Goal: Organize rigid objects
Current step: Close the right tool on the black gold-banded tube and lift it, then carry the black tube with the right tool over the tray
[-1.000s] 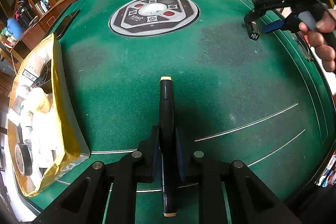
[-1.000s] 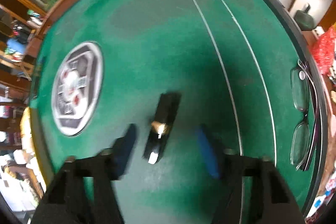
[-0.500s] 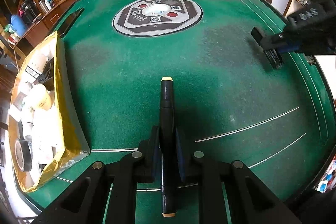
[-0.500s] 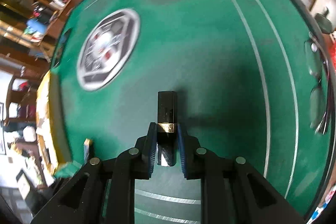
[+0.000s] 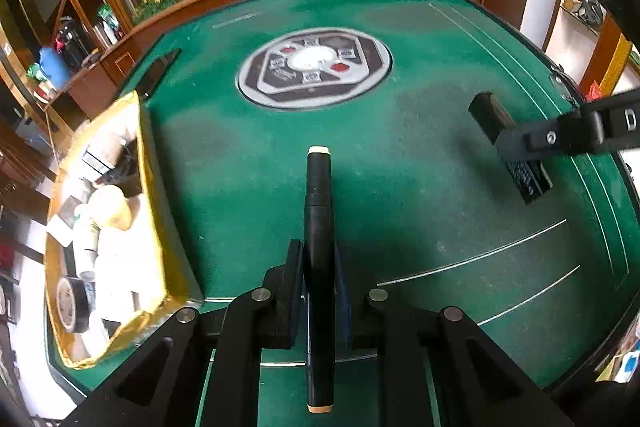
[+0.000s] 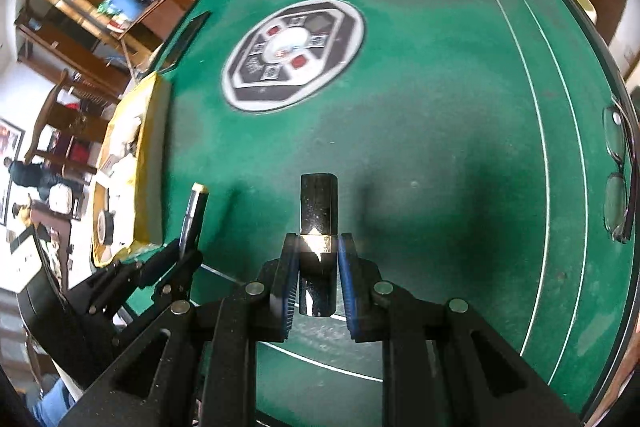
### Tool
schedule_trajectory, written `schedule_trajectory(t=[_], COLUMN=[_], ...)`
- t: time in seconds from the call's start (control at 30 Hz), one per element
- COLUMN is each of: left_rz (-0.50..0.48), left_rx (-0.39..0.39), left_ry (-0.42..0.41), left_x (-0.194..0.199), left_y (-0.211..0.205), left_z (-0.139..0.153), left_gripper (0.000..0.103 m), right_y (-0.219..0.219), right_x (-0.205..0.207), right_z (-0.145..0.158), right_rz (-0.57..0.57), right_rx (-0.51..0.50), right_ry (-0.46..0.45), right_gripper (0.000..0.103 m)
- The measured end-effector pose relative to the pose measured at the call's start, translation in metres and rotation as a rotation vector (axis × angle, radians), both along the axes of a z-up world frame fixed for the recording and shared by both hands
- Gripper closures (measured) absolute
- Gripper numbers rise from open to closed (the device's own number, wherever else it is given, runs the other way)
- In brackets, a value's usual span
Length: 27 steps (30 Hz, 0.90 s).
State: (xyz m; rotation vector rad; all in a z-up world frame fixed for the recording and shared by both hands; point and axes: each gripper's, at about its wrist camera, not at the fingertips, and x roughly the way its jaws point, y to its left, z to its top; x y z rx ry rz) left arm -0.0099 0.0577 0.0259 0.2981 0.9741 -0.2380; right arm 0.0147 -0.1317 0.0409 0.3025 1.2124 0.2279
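Green felt point(image 5: 400, 187) covers a wide game table with a printed medallion point(image 5: 315, 70) near its centre. Left gripper point(image 5: 320, 283) is clenched on a black marker point(image 5: 318, 227), lower middle of its view. Right gripper point(image 6: 319, 279) is clamped on a black block with a gold band point(image 6: 318, 223), held above the felt. A yellow box point(image 5: 154, 211) of packed items sits at the left edge.

Risk, as I judge it: the marker is gripped near mid-length and could pivot; the glossy block could slip when carried. Glasses point(image 6: 616, 179) lie near the right rim. Box contents are blurred; the block's printing is unreadable.
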Motion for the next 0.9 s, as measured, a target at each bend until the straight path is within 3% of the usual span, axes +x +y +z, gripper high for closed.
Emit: schedule_trajectory(t=[0.9], left_rz=[0.156], left_rx=[-0.059], left_ry=[-0.091], left_x=[0.003], left_y=[0.083], left_z=[0.033], left_gripper=[0.088], right_y=[0.090], right_x=[0.002], right_z=[0.018], right_rz=[0.191], right_rx=[-0.016], right_ry=[-0.058], right_gripper=[0.084])
